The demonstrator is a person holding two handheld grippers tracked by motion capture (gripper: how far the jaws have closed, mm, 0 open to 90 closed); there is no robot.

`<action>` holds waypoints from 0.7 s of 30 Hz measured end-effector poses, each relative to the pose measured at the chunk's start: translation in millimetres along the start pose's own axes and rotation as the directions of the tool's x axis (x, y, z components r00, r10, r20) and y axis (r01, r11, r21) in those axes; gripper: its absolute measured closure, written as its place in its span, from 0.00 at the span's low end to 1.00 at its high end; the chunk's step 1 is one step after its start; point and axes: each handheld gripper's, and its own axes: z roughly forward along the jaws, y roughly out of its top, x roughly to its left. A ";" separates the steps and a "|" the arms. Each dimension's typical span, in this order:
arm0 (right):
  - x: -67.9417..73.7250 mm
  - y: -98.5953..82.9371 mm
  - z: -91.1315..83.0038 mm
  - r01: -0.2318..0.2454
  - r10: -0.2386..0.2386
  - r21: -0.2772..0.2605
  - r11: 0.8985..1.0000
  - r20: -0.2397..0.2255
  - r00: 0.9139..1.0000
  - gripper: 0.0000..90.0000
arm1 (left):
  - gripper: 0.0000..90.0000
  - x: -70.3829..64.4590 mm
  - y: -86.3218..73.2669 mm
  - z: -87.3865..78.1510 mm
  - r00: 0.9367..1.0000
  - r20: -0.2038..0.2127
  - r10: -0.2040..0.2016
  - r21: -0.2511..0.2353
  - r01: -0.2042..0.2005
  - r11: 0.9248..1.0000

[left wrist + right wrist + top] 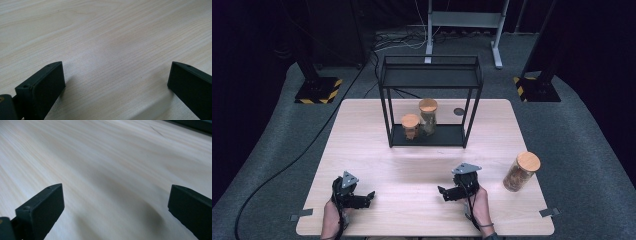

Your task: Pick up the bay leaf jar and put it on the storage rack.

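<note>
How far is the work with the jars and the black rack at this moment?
Two cork-lidded jars, a short jar and a tall jar, already stand on the rack's bottom shelf. Nothing is in hand: the left tool and right tool rest open over bare table. A third jar waits near the right edge, probably next.

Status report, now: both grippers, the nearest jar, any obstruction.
Left gripper and right gripper open, empty, low over the table. Nearest jar upright at right gripper's outer side, untouched. Nothing between.
</note>
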 end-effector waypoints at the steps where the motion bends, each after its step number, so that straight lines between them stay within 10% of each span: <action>1: 0.4 -4.2 -2.7 -0.005 0.005 -0.001 1.000 0.006 1.000 0.00 | 0.01 -0.2 0.0 0.0 1.000 -0.001 0.000 -0.001 0.000 1.000; 11: -1.9 -43.1 -41.0 -0.051 0.053 -0.034 0.998 0.067 0.996 0.00 | 0.01 0.0 0.0 0.1 1.000 0.000 -0.003 0.000 0.003 1.000; 21: 3.8 -44.7 -41.3 -0.022 0.024 -0.014 1.000 0.112 0.993 0.00 | 0.01 0.2 0.0 0.2 1.000 0.003 -0.005 0.003 0.005 1.000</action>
